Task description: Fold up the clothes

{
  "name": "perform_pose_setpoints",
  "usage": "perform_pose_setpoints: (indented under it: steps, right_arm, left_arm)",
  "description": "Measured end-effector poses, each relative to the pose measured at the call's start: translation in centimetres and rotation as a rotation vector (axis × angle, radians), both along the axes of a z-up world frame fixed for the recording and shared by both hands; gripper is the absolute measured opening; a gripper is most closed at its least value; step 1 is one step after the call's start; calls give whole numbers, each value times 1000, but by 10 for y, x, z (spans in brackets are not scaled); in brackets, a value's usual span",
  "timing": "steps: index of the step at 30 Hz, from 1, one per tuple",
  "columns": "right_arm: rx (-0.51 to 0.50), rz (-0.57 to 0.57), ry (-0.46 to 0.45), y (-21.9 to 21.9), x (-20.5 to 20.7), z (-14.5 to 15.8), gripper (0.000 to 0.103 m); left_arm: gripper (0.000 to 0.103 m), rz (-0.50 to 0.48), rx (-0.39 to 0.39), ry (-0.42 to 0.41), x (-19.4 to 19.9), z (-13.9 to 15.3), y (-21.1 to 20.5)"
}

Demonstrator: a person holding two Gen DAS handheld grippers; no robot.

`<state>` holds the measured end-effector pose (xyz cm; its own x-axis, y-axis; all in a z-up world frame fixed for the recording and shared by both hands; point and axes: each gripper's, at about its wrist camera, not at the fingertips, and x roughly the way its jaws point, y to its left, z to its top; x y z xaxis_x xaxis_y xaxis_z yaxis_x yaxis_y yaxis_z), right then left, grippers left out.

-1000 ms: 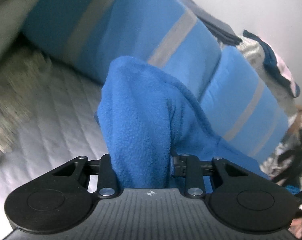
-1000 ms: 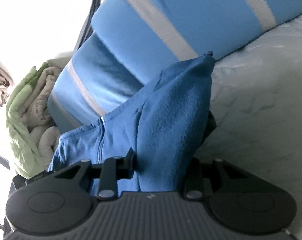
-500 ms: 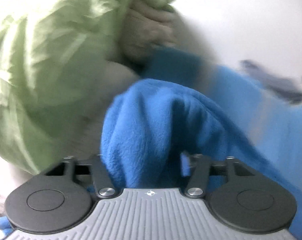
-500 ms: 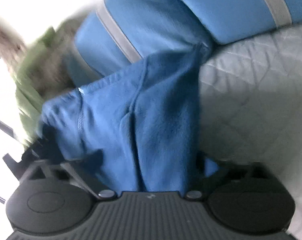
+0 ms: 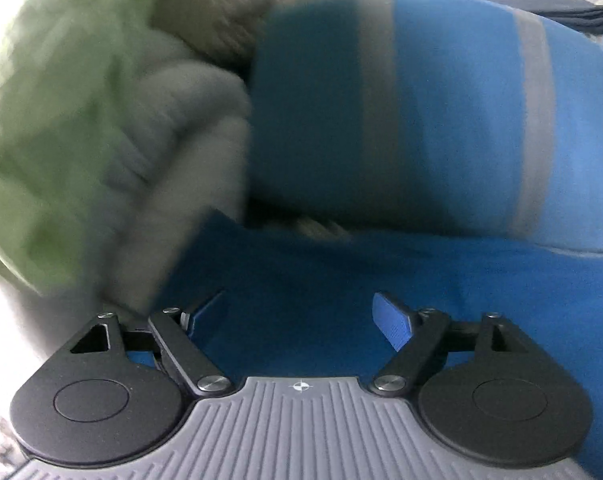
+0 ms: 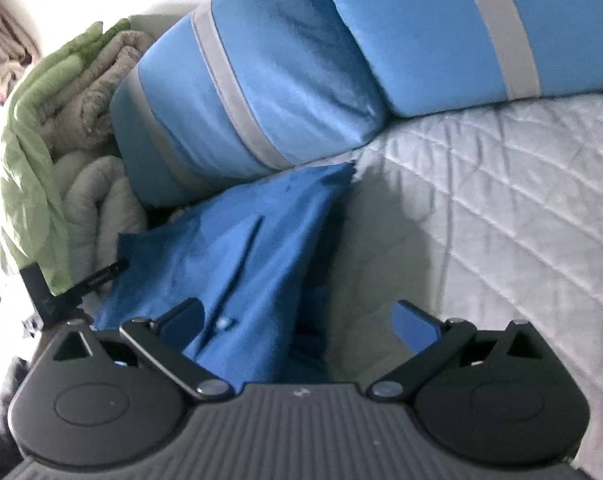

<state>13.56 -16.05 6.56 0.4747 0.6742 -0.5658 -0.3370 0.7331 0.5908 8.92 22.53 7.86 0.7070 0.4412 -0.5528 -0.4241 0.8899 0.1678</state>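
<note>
Blue fleece lies loose on a quilted bed as a person's two handheld grippers let go of it. Nearest the lens, the left gripper (image 5: pixel 301 312) has its jaws spread wide, having just been opening, with nothing pinched between the pads; the blue fleece garment (image 5: pixel 381 288) spreads flat beneath and ahead of them. The right gripper (image 6: pixel 301 320) likewise stands fully apart after just opening, and the same garment (image 6: pixel 237 248) slopes up between its fingers without either pad pressing on it.

Beyond the fingers, the garment's far point rests against a blue pillow with grey stripes (image 6: pixel 261 92), while a second striped pillow (image 6: pixel 461 20) leans behind it on the quilted mattress cover (image 6: pixel 501 200). To the left, a rolled green and beige comforter (image 6: pixel 61 140) crowds the garment's edge.

Released on a slope rather than laid flat, the cloth looks liable to slump or bunch, spoiling a clean fold line. Its left edge may also slip into the gap beside the comforter, where a returning finger could snag bedding instead of fleece. The left view is motion-blurred, so how its edges lie there cannot be told.
</note>
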Motion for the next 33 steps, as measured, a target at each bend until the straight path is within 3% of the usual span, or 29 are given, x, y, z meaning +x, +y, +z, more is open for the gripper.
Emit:
perform_pose_setpoints:
  steps: [4, 9, 16, 20, 27, 33]
  right_arm:
    - [-118, -21, -65, -1, -8, 2, 102]
    - [-215, -33, -119, 0, -14, 3, 102]
    - [-246, -12, -116, -6, -14, -3, 102]
    - [-289, -29, -113, -15, -11, -8, 102]
    - [-339, -115, -31, -28, 0, -20, 102]
    - [-398, -157, -47, -31, -4, -24, 102]
  left_arm:
    - [80, -97, -179, -8, 2, -7, -30]
    - [80, -252, -280, -13, 11, -11, -77]
    - [80, -362, -218, 42, 35, -44, -129]
    - [90, -345, -194, 95, 45, -72, -134]
    - [91, -337, -153, 69, 35, -74, -138]
    - [91, -350, -11, 22, 17, -69, -157]
